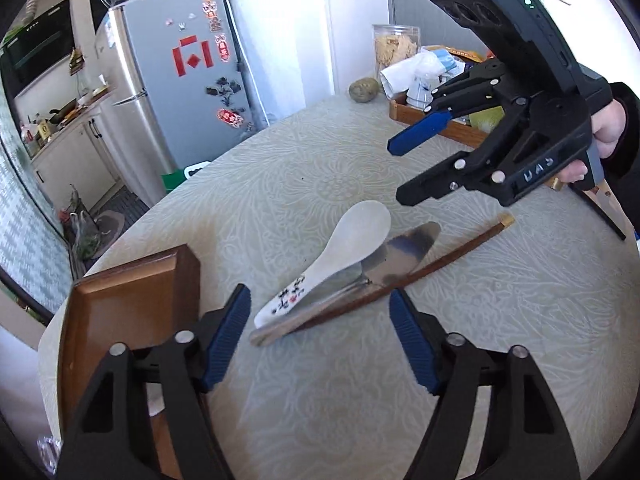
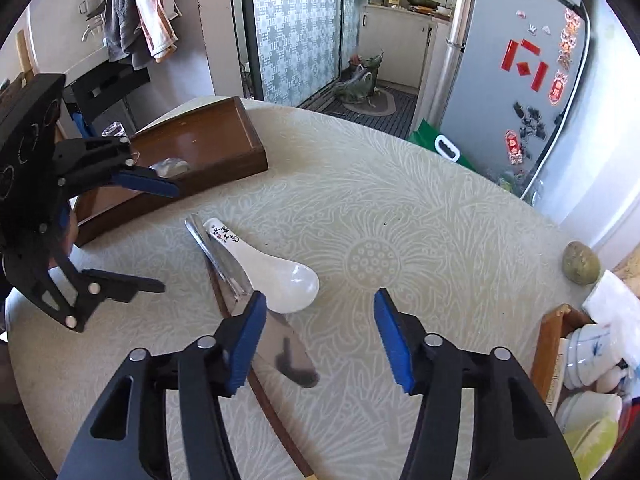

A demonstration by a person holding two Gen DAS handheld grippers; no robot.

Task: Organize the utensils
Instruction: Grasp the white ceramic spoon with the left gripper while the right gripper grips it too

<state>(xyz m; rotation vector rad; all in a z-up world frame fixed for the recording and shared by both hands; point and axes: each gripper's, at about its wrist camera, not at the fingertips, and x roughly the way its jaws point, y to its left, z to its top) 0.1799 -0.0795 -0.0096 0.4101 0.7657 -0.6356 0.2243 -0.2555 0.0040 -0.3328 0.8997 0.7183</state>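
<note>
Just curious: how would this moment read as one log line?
left gripper: open, empty | right gripper: open, empty | spoon, spatula, chopstick: piled on table | tray: no utensils

The left gripper (image 1: 320, 344) fills the lower middle of its own view, its 2 blue-padded fingers (image 1: 226, 338) spread wide. The right gripper (image 2: 320, 338) sits likewise, gaping; in the left view it hangs upper right, tilted downward, held by a hand (image 1: 604, 136).

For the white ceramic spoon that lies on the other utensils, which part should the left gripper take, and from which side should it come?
Probably the painted handle end of the white spoon. It points toward the open left gripper and rests raised on the metal spatula, so there is some room beneath it. Come from above, one finger on each side of the narrow handle. The bowl is wide and rounded, and likely to slip.
</note>
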